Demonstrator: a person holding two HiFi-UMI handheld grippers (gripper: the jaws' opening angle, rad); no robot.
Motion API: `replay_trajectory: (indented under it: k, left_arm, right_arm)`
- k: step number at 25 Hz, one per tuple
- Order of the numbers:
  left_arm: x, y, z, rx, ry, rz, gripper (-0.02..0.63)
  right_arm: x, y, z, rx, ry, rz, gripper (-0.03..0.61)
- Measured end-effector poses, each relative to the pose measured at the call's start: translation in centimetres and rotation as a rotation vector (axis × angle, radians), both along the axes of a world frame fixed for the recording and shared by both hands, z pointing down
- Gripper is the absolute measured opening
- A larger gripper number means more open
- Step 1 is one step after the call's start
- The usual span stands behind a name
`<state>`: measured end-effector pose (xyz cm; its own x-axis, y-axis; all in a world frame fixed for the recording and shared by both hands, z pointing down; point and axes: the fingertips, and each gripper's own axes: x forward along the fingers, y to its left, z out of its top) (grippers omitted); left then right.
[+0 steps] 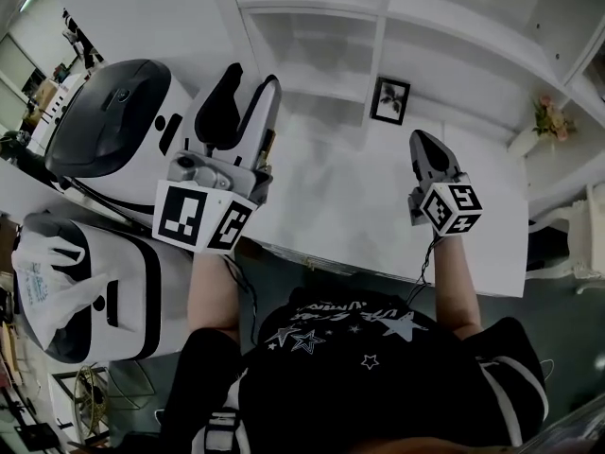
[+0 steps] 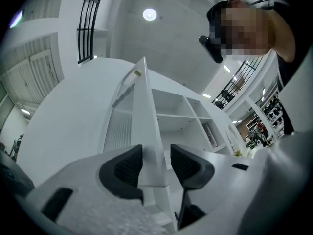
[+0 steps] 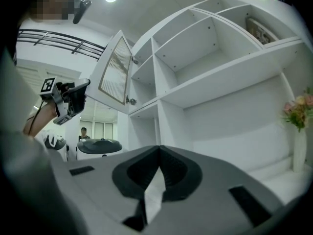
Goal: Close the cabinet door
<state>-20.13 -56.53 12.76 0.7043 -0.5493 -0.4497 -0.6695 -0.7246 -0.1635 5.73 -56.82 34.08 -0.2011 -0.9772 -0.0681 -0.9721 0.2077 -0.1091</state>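
White cabinet door [image 3: 115, 75] with a ribbed, striped pane, set in white shelving [image 3: 210, 53]. The left gripper [image 1: 248, 81] and right gripper [image 1: 420, 140] have black jaws and cubes patterned with black-and-white squares. Black shirt [image 1: 378, 367] scattered with pale stars. Pink flowers [image 1: 548, 116]. Black picture frame [image 1: 390, 100].

Your left gripper [image 2: 155, 166] straddles the thin front edge of the white ribbed-panel cabinet door [image 2: 145, 116], which swings out towards you. The edge stands between the dark pads [image 2: 128, 166], close against the left one, with a sliver of gap at the right. The white open shelving [image 2: 177, 106] lies beyond.
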Motion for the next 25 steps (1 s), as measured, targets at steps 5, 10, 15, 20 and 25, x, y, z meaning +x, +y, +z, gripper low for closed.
replay_trajectory:
  k: [5, 10, 15, 20, 25]
  left_arm:
    - [4.0, -0.9, 0.2, -0.029, 0.008, 0.080, 0.158]
    - [8.0, -4.0, 0.4, -0.036, -0.014, 0.072, 0.107]
    - [11.6, -6.8, 0.3, -0.037, -0.019, 0.098, 0.080]
    - [13.8, -7.5, 0.2, 0.012, -0.065, 0.052, 0.051]
    - [16.1, -8.8, 0.1, 0.031, -0.144, -0.005, 0.026]
  right_arm:
    - [3.0, 0.8, 0.3, -0.002, -0.013, 0.048, 0.005]
    - [5.7, 1.4, 0.7, -0.007, -0.020, 0.102, 0.006]
    - [7.9, 1.8, 0.7, -0.008, -0.025, 0.141, 0.006]
    - [9.7, 1.9, 1.0, -0.016, -0.026, 0.170, 0.006]
    - [10.1, 1.9, 1.3, -0.020, -0.030, 0.181, 0.006]
